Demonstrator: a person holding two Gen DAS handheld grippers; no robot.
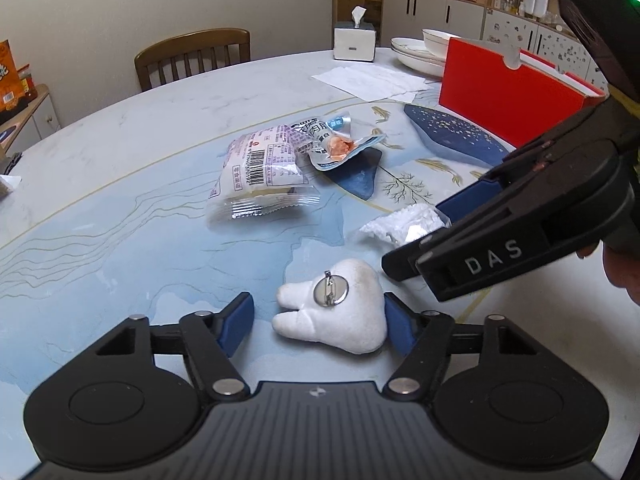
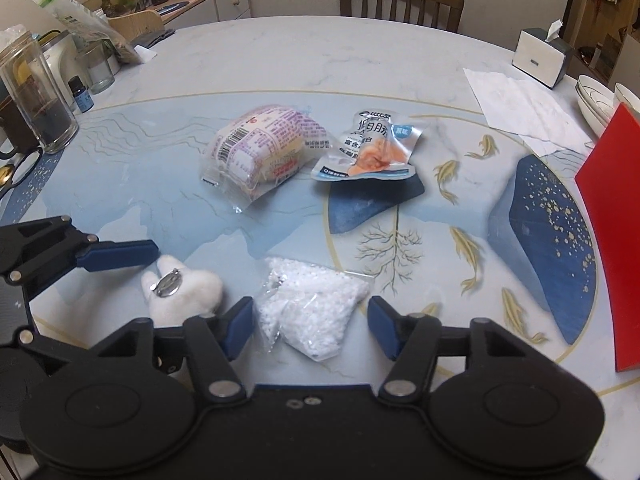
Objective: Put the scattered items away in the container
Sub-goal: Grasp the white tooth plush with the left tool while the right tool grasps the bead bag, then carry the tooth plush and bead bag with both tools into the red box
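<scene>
Nothing visibly boxed yet: left gripper (image 1: 320, 322) half-open straddling tooth plush (image 1: 332, 308), right gripper (image 2: 310, 326) half-open around bead bag (image 2: 316, 312), both snack packs untouched, red container (image 1: 508, 92) waiting.

the left wrist camera sits just behind the left gripper (image 1: 320, 322), low and close over the table (image 1: 120, 152), facing forward and down along the fingers. its far view reaches a wooden chair (image 1: 192, 56), a tissue box (image 1: 354, 42) and cabinets. the right gripper (image 1: 424, 236) enters from its right edge.

the right wrist camera sits just behind the right gripper (image 2: 310, 322), tilted more steeply at the table (image 2: 280, 60), with the left gripper (image 2: 120, 256) at its left edge.

both views share the plush tooth (image 1: 340, 312) (image 2: 184, 292), the bag of white beads (image 1: 404, 224) (image 2: 312, 308), the purple-printed packet (image 1: 260, 168) (image 2: 260, 148), the sausage pouch (image 1: 332, 144) (image 2: 372, 148), the red box (image 1: 508, 96) (image 2: 612, 240), chair (image 2: 400, 0) and tissue box (image 2: 544, 56).
</scene>
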